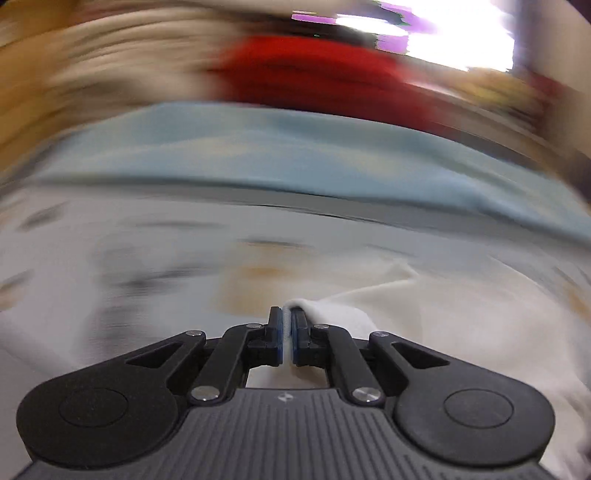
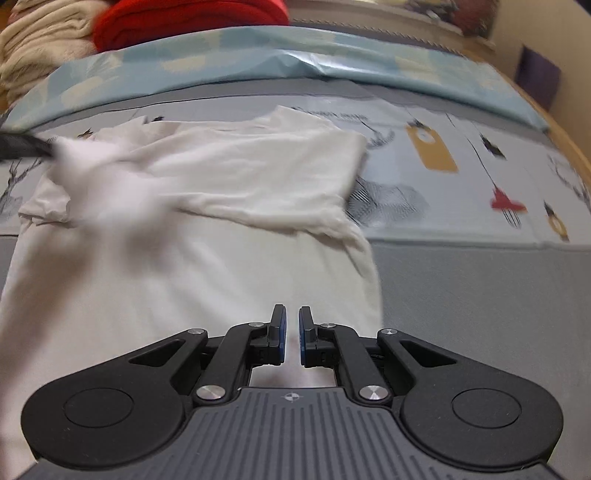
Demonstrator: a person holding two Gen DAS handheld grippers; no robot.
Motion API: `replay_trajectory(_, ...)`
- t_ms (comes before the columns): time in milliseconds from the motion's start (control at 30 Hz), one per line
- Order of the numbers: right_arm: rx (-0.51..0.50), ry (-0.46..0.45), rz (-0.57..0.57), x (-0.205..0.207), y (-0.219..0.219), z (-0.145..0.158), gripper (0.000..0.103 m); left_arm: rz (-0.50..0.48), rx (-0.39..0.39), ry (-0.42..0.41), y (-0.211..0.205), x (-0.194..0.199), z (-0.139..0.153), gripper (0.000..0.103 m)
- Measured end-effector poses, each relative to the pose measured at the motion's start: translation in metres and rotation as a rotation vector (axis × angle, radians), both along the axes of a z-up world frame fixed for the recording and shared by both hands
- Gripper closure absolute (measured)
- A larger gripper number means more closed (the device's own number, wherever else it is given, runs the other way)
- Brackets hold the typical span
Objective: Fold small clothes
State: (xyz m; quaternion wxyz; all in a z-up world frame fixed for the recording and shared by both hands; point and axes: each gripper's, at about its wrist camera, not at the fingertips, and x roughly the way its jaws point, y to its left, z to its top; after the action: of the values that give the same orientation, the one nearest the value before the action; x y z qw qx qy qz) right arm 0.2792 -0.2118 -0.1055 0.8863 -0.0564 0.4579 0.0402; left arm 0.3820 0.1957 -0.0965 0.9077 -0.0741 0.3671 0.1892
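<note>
White shirt [image 2: 221, 229]: I hold 1 hem edge pinched in my left gripper [image 1: 287, 334]; my right gripper [image 2: 291, 332], narrowly parted and holding nothing, hovers with cloth running lengthwise ahead.

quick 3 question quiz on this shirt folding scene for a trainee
1. True or false: the left hand-held gripper is shut on white cloth.
2. What colour is the pile of fabric beyond the far edge of the bed sheet? A) green B) red C) black
3. Fill in: the right hand-held gripper has a narrow gap between its fingers and holds ______.

Key
1. True. A fold of the white shirt sits pinched between its pads.
2. B, red, next to a cream blanket.
3. Nothing. It sits over the near part of the shirt.
</note>
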Motion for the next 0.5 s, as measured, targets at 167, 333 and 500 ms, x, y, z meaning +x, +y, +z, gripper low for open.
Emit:
replay_trajectory(167, -0.009, -0.073, 0.085, 0.018, 0.043, -0.003, 0.096, 0.750, 0.122, 0.041, 0.154, -0.067, 0.006, 0.094)
replay_trajectory(333, -0.007, -0.194, 0.212, 0.040, 0.103, 0.001, 0.091, 0.545, -0.038, -0.040, 0.148, -0.058, 0.009, 0.075)
replay_trajectory(500, -0.013, -0.281, 0.377, 0.059, 0.179, -0.010, 0.067, 0.368, -0.124, -0.031, 0.112, -0.032, 0.001, 0.074)
